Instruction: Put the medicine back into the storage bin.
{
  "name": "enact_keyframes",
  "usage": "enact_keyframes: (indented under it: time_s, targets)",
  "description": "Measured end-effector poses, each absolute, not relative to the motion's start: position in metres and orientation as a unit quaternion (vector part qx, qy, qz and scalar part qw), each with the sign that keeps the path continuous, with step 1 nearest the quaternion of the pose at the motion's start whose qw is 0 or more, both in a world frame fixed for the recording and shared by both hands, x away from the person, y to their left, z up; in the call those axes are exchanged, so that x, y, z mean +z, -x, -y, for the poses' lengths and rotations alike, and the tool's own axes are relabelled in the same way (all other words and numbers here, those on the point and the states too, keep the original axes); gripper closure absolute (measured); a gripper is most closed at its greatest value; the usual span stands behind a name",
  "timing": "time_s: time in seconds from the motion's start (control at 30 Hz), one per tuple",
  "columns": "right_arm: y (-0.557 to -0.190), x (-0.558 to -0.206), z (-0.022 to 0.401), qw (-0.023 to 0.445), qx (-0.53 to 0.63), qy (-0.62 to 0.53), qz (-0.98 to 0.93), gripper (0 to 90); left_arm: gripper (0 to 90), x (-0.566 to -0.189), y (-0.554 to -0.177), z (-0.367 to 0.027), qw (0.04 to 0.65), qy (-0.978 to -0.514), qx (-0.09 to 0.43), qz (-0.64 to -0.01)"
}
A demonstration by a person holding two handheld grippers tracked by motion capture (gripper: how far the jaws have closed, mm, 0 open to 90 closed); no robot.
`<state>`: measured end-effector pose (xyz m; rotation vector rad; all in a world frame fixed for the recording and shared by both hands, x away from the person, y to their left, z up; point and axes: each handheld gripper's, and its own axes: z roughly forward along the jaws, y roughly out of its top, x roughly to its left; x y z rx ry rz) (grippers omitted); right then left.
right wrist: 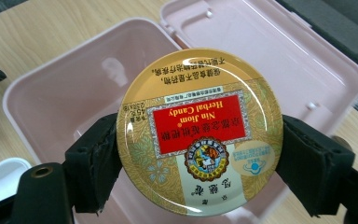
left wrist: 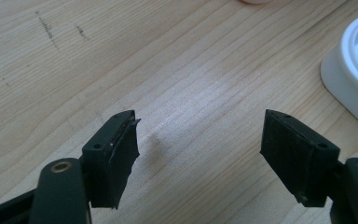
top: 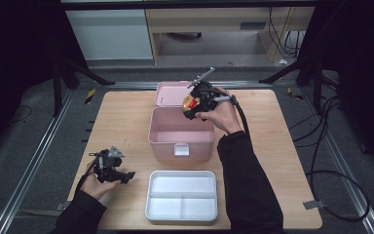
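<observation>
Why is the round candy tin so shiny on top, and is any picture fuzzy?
In the right gripper view, room light glares off the round gold-and-red metal candy tin, while the open pink plastic box behind looks soft. In the left gripper view, the white plastic tray is blurry. The high view is dim around the edges.

Round gold metal candy tin [right wrist: 199, 133], red panel: I read "Nin Jiom Herbal Candy", upside down.
Tin rim: Chinese lines I can't read.

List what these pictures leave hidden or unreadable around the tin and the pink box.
- Box floor, right gripper view: the tin covers much of it.
- Tin's underside: faces away in both views.
- Small print on the tin: too small, upside down.
- Tray, left gripper view: cut off by the right edge.
</observation>
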<state>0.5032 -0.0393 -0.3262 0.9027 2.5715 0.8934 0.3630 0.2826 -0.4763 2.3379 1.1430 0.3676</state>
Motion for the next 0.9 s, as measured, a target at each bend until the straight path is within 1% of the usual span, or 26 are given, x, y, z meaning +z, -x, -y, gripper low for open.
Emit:
enact_keyframes:
  time_s: [0.2, 0.53, 0.9]
  targets:
    - [-0.512, -0.335, 0.015, 0.128, 0.301, -0.296, -0.897, 20.8, 26.5, -0.476, -0.363, -0.282, 0.254, -0.861, 0.136, -0.42]
    - [-0.522, -0.359, -0.019, 0.11, 0.265, -0.277, -0.917, 20.8, 26.6, -0.475, -0.362, -0.28, 0.254, -0.863, 0.136, -0.415]
    - [-0.526, -0.389, -0.038, 0.097, 0.229, -0.266, -0.931, 20.8, 26.5, -0.474, -0.362, -0.279, 0.256, -0.863, 0.136, -0.413]
